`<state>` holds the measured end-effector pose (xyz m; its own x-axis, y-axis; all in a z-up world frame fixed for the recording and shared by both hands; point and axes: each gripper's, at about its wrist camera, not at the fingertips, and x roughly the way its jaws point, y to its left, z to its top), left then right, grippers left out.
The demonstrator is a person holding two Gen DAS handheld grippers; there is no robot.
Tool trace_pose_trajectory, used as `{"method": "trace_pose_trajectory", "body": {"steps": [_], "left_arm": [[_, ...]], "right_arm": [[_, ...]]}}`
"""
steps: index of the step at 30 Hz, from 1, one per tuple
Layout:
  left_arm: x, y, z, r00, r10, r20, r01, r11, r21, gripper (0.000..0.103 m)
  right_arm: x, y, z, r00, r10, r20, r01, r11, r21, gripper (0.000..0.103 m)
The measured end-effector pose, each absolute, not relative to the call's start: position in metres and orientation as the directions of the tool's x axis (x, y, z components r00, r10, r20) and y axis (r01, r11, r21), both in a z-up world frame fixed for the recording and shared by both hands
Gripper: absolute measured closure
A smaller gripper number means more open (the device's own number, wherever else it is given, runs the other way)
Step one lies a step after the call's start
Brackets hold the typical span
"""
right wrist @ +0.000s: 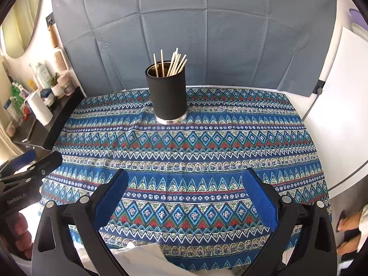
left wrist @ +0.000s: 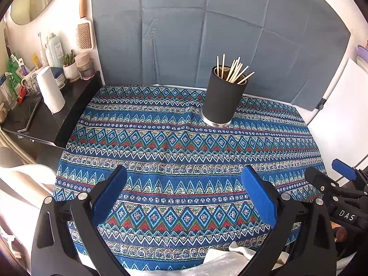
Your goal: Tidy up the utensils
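Note:
A black cylindrical holder [left wrist: 222, 97] with a metal base stands upright at the far side of the patterned cloth [left wrist: 184, 151]; it also shows in the right wrist view [right wrist: 169, 96]. Several thin wooden sticks [left wrist: 233, 71] stand in it, leaning right [right wrist: 171, 63]. My left gripper [left wrist: 184, 195] is open and empty over the near part of the cloth. My right gripper [right wrist: 185, 197] is open and empty, also near the front edge. Each gripper shows at the edge of the other's view: the right gripper [left wrist: 340, 179] and the left gripper [right wrist: 32, 163].
A black side shelf [left wrist: 46, 115] at the left holds a paper towel roll [left wrist: 50, 89], bottles and jars. A grey cloth backdrop [left wrist: 207, 34] hangs behind the table. A white board [right wrist: 345, 115] stands at the right. White crumpled fabric [left wrist: 230, 257] lies at the near edge.

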<state>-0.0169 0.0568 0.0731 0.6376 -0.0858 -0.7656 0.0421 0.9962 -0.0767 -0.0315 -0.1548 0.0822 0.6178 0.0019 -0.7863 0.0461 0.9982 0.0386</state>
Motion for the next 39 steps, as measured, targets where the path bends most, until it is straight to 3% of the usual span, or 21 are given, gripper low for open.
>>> {"method": "trace_pose_trajectory", "body": {"steps": [39], "left_arm": [[-0.0125, 0.0577, 0.0713, 0.63, -0.105, -0.77, 0.061, 0.994, -0.085, 0.006]], "right_arm": [[-0.0293, -0.153, 0.08, 0.608, -0.003, -0.794, 0.056, 0.998, 0.039, 0.008]]}}
